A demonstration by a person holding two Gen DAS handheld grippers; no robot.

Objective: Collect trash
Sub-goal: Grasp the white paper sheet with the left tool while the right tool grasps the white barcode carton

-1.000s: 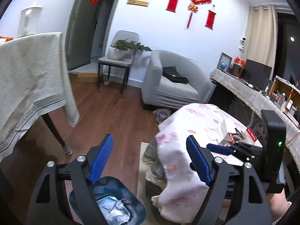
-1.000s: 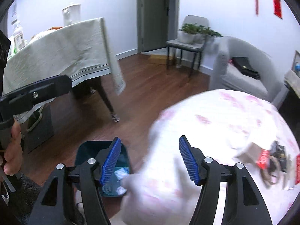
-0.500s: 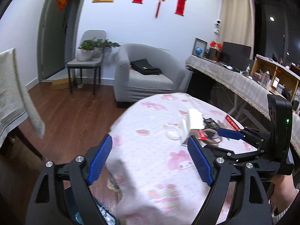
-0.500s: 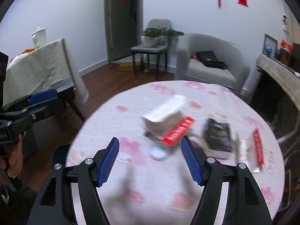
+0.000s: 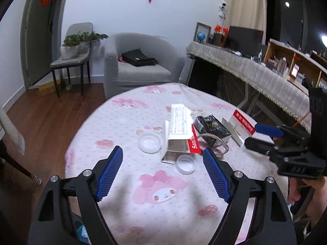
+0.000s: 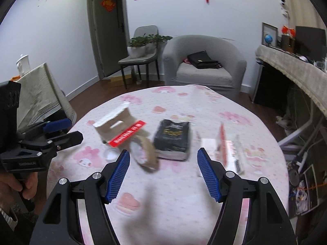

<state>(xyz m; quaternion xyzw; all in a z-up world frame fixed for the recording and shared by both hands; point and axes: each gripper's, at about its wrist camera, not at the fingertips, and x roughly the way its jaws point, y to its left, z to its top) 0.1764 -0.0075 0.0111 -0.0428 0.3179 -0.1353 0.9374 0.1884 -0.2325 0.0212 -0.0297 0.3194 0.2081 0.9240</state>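
Approaching with both grippers, left gripper [image 5: 163, 170] and right gripper [image 6: 163, 173] are held spread and empty above the round table [image 5: 126, 202]. Beside the black packet [image 6: 172, 140], the torn carton [image 5: 178, 130] should be pinched squarely.

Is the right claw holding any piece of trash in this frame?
No, the right claw stands open and empty above the tablecloth, short of the black packet.
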